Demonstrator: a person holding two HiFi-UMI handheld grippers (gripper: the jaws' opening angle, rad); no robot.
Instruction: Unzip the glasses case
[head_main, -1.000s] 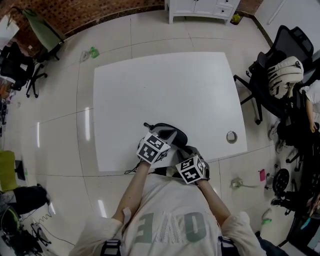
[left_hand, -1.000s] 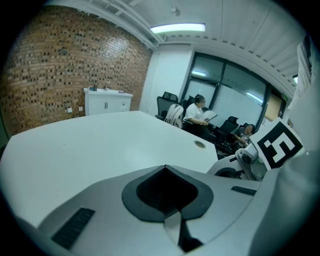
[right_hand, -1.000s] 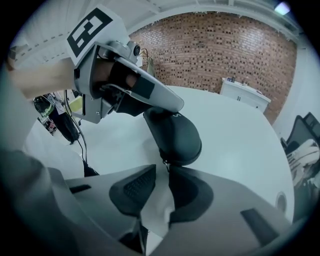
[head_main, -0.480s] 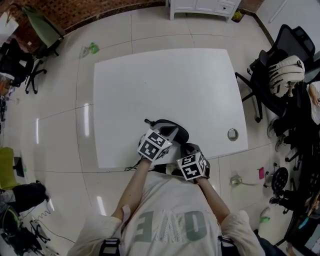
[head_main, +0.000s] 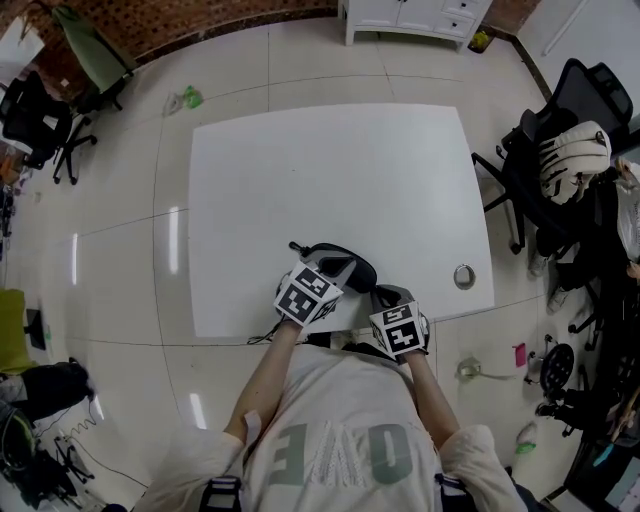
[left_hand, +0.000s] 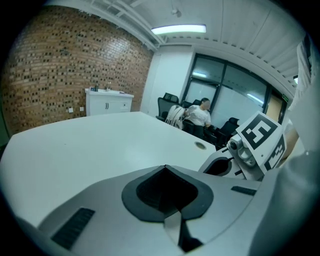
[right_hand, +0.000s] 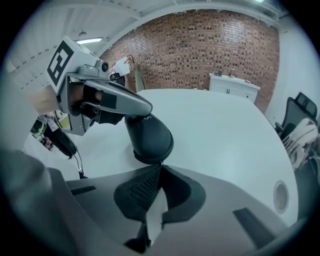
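1. Location: the glasses case (head_main: 352, 266), dark and rounded, lies on the white table (head_main: 330, 170). It sits just in from the near edge, about midway along it and well clear of both far corners.
2. Left gripper (left_hand: 165, 169): jaws together, nothing between them, and only bare table shows ahead in its own view. The right gripper view shows this gripper reaching over the top of the case. It appears to bear down on the lid, but contact cannot be confirmed.
3. Right gripper (right_hand: 160, 167): jaws closed, with the tips meeting at the rim of the case's end nearest the near edge. A small dark tab sits at the tips there. It is judged to be the zip pull (right_hand: 159, 162), pinched between the jaws, though it is too small to be certain.
4. Step in hand: judged to be the start of the unzip, with one gripper steadying the case and the other on the pull. The lid appears down. How far the zip is already open cannot be read.
5. Next move calls for:
   - drawing the pull along the rim, following its curve;
   - a firm pinch on the tab;
   - steady downward hold from the left, so the case does not slide toward the near edge.
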